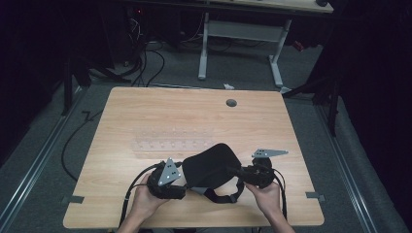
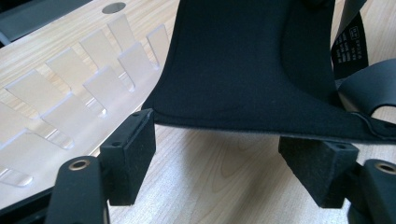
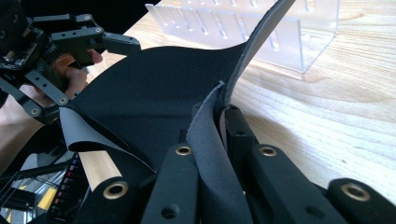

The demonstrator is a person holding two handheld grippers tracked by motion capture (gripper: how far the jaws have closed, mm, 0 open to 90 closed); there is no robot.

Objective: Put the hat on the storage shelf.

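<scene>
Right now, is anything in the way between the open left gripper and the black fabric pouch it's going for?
Nothing visible. In the left gripper view the left gripper has its jaws spread, with the black fabric pouch edge just above the gap and bare table beneath. The right gripper already pinches the far edge.

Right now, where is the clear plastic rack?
In the high view, the clear plastic rack lies on the wooden table near its middle, just beyond the black pouch held between the two tools and a little to its left.
</scene>
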